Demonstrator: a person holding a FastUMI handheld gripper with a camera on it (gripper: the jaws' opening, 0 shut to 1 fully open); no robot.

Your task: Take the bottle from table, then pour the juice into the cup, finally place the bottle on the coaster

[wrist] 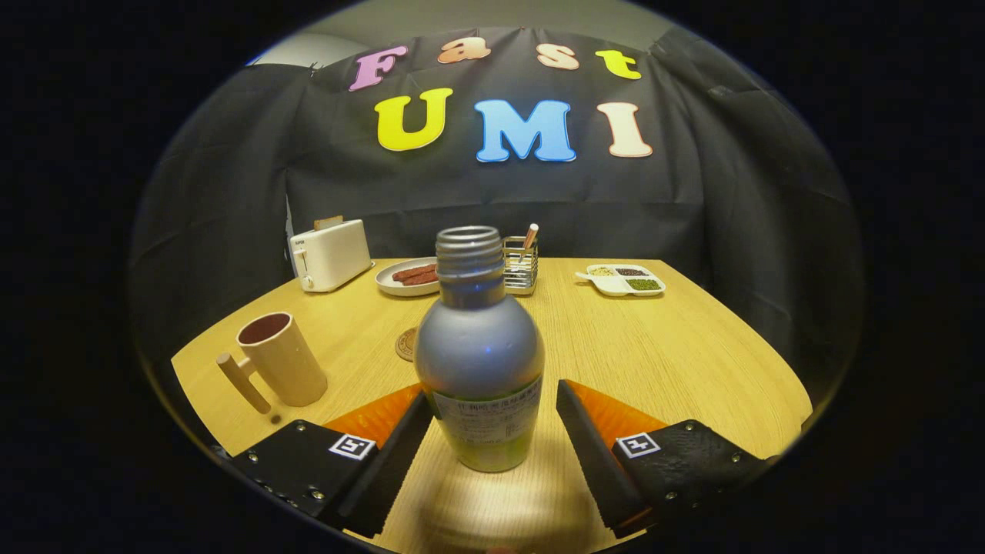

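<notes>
Fingers (422, 419) spread around uncapped bottle (479, 350); cup (278, 358) beside.

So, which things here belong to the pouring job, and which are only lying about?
For the job: bottle, uncapped, between the open gripper fingers; cup; coaster behind the bottle.

Lying about: toaster, plate of sausages, utensil holder, divided dish.

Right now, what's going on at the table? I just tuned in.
The hand-held gripper is open around the uncapped bottle, which stands upright on the table between the fingers. One finger looks at or near its side; the other is clearly apart, so no grip yet. The cup stands off to one side, and the coaster peeks out behind the bottle. Nothing poured yet.
</notes>
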